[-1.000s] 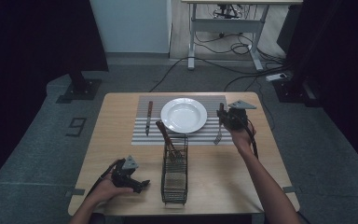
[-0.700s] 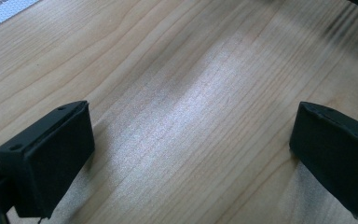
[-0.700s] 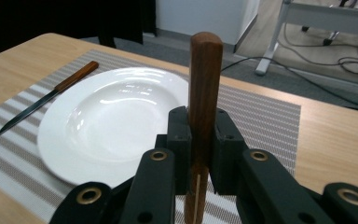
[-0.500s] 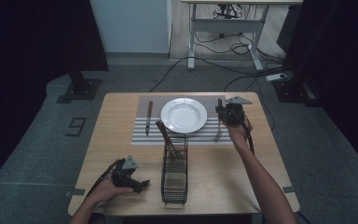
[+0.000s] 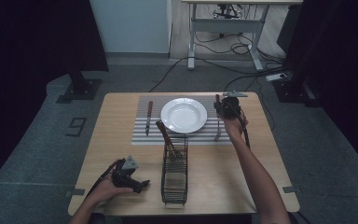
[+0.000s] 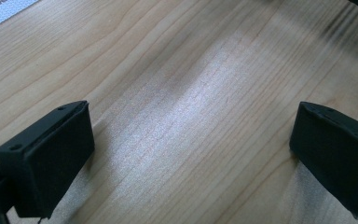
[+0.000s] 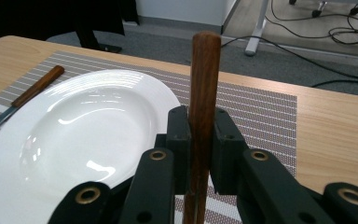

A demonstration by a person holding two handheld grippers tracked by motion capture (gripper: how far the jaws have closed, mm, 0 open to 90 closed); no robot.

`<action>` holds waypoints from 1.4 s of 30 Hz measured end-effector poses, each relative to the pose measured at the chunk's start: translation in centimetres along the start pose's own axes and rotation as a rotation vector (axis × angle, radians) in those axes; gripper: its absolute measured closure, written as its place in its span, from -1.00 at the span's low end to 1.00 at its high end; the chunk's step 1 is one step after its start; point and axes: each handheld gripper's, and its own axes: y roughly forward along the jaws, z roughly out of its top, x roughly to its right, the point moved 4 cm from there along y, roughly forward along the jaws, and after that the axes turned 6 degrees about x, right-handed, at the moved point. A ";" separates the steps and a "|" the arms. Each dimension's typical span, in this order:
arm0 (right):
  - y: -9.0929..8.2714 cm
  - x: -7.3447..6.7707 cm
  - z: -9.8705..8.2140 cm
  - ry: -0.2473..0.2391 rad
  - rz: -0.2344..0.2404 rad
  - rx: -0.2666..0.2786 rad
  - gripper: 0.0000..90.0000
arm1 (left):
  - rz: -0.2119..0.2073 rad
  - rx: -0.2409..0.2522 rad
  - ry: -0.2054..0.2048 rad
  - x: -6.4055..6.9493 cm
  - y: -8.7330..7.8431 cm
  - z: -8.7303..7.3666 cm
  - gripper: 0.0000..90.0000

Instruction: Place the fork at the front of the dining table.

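**Right gripper carries fork along the plate's right side**

The right gripper [image 5: 227, 107] has its jaws clenched on a wooden-handled fork [image 7: 200, 121]: in the right gripper view the handle stands upright between the two black pads, which press on it from both sides. In the high view the fork's metal end [image 5: 218, 133] hangs down toward the striped placemat [image 5: 142, 133], just right of the white plate [image 5: 184, 115].

Against the earlier frames, the right hand has moved away from the person toward the far edge of the desk [image 5: 121, 154], so the gripper now sits beside the plate's upper right rim rather than its lower right. The grip on the fork is unchanged.

The left gripper [image 5: 129, 176] has stayed put near the front left of the desk, resting in the left hand [image 5: 103, 189], with its jaws released and wide apart over bare wood in the left gripper view.

The knife [image 5: 148, 116] lies on the placemat left of the plate, and the wire cutlery basket [image 5: 175, 175] stands in front of the plate with a wooden-handled utensil [image 5: 165, 135] leaning in it, all as before.
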 end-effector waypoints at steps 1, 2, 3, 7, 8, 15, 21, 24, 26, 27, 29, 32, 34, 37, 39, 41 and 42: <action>0.3 0.0 0.0 0.003 -0.002 -0.006 0.78 | 0.000 0.001 -0.002 0.0 0.0 0.0 -1.00; 0.5 0.0 0.0 -0.001 -0.003 -0.011 0.78 | 0.000 0.001 -0.002 0.0 0.0 0.0 -1.00; 0.9 -0.2 0.0 -0.001 -0.003 -0.012 0.78 | 0.000 0.001 -0.001 0.0 0.0 0.0 -1.00; 1.4 -0.2 0.1 -0.004 -0.003 -0.032 0.78 | -0.002 0.002 -0.001 0.0 0.0 0.0 -1.00; 1.6 -0.1 0.1 -0.009 -0.005 -0.041 0.78 | -0.001 0.001 -0.001 0.0 0.0 0.0 -1.00; 2.9 0.0 0.0 0.004 -0.017 -0.070 0.77 | -0.002 0.001 -0.001 0.0 0.0 0.0 -1.00; 3.6 -0.1 0.1 -0.003 -0.016 -0.098 0.78 | -0.003 0.001 0.001 0.0 0.0 0.0 -1.00; 4.0 -0.1 0.0 -0.002 -0.021 -0.108 0.78 | -0.003 0.001 0.001 0.0 0.0 0.0 -1.00; 4.3 0.0 0.0 0.001 -0.022 -0.106 0.78 | -0.003 0.001 0.000 0.0 0.0 0.0 -1.00; 4.4 0.0 -0.1 0.002 -0.022 -0.105 0.78 | -0.003 0.001 0.000 0.0 0.0 0.0 -1.00; 4.7 0.2 -0.3 0.011 -0.025 -0.108 0.77 | -0.003 0.000 0.002 0.0 0.0 0.0 -1.00; 5.1 0.7 -0.5 0.028 -0.037 -0.119 0.77 | -0.003 0.000 0.002 0.0 0.0 0.0 -1.00; 5.6 1.2 -0.7 0.042 -0.047 -0.139 0.76 | -0.003 0.000 0.002 0.0 0.0 0.0 -1.00; 6.0 1.5 -0.9 0.047 -0.053 -0.148 0.76 | -0.003 0.000 0.002 0.0 0.0 0.0 -1.00; 6.4 1.7 -1.1 0.058 -0.057 -0.154 0.76 | -0.003 0.000 0.002 0.0 0.0 0.0 -1.00; 6.8 1.8 -1.3 0.069 -0.062 -0.158 0.76 | -0.003 -0.001 0.002 0.0 0.0 0.0 -1.00; 7.0 1.9 -1.4 0.074 -0.063 -0.160 0.76 | -0.003 0.000 0.002 0.0 0.0 0.0 -1.00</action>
